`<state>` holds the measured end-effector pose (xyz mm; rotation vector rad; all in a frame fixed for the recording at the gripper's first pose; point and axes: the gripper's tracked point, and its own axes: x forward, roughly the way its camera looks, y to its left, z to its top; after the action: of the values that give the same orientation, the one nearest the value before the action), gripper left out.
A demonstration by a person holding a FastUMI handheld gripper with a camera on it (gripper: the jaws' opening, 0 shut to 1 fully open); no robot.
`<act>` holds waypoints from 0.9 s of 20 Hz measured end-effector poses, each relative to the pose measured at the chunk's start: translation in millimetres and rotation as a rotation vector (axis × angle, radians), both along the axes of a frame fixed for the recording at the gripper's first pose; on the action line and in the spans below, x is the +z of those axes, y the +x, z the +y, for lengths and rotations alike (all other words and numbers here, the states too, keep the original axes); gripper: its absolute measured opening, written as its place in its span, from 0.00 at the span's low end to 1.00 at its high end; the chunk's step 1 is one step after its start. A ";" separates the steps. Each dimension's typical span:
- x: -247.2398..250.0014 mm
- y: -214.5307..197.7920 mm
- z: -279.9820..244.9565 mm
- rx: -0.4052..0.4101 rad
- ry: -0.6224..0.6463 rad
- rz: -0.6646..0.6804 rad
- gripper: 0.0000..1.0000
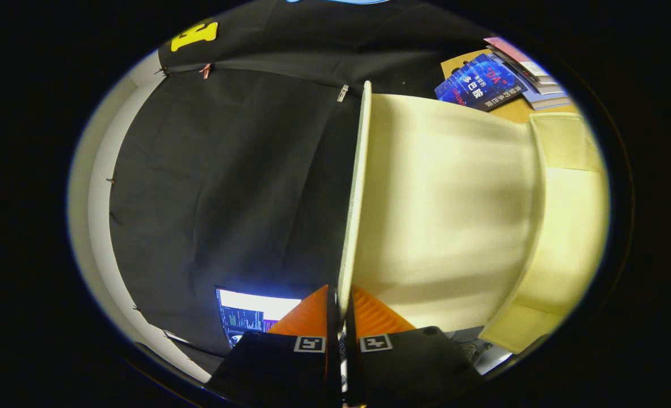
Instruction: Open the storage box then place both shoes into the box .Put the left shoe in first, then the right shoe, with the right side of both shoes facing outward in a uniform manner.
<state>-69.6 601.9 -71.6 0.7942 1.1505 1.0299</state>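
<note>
Gripper (340, 309): both fingers clamped on the thin edge of the storage box lid (443, 209).
Lid position: edge sits between the fingers; pale panel runs ahead and off to one side.
Lid axis: gripped edge runs straight away from the fingers.
Box body (568, 226): joins the lid's far side.
Surroundings: books (485, 79) beyond the lid; a lit screen (250, 317) beside the fingers.

tabletop (517, 110): light wood | on it: stack of books (502, 76), far side
</note>
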 end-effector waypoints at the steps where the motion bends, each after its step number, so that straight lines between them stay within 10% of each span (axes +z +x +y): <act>1: -7.2 -0.3 6.2 0.004 -0.017 0.001 0.09; 2: -12.8 -1.1 7.7 0.008 -0.033 -0.006 0.12; 7: -30.3 5.8 -30.5 0.000 -0.119 -0.134 0.89; 18: -18.8 68.1 -243.0 -0.325 -0.343 -0.523 0.98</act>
<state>-1.4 359.0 -90.4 0.3844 0.6902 0.6831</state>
